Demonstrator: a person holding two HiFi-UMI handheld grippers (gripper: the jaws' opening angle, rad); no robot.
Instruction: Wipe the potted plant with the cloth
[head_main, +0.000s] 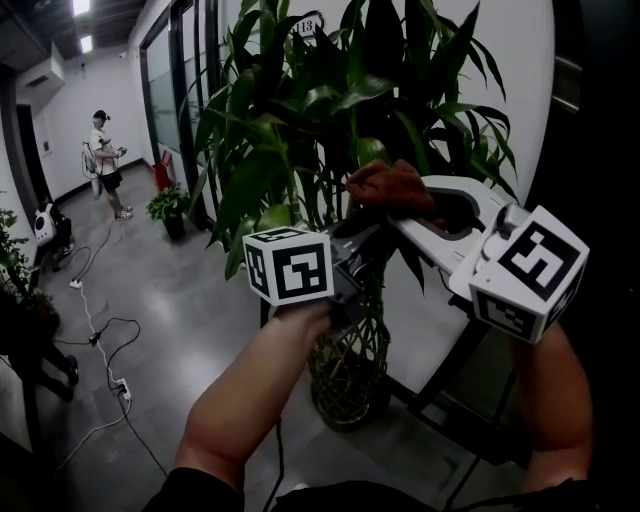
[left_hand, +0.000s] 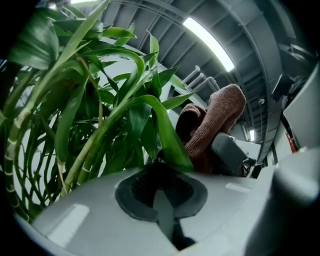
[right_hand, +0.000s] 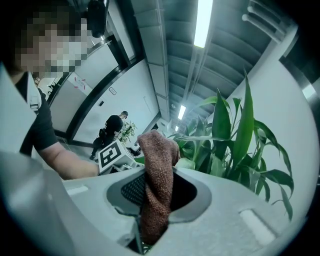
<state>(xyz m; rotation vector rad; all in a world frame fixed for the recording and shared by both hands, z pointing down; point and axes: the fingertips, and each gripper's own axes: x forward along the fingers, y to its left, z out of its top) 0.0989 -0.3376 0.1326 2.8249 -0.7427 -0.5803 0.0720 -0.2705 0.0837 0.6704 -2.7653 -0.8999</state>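
Observation:
The potted plant (head_main: 330, 110) stands in front of me, its long green leaves rising from a woven pot (head_main: 350, 375) on the floor. My left gripper (head_main: 362, 238) is shut on the lower end of one arching leaf (left_hand: 167, 132), which runs into its jaws (left_hand: 161, 172). My right gripper (head_main: 402, 208) is shut on a brown cloth (head_main: 392, 184), held level against the foliage just above the left gripper. In the right gripper view the cloth (right_hand: 157, 180) stands up from between the jaws (right_hand: 152, 210). From the left gripper view the cloth (left_hand: 215, 120) shows just behind the held leaf.
A white wall lies behind the plant, with a dark metal frame (head_main: 470, 395) at its lower right. Down the corridor at left stand a person (head_main: 104, 150) and a small potted plant (head_main: 168, 206). Cables and a power strip (head_main: 100, 345) trail over the grey floor.

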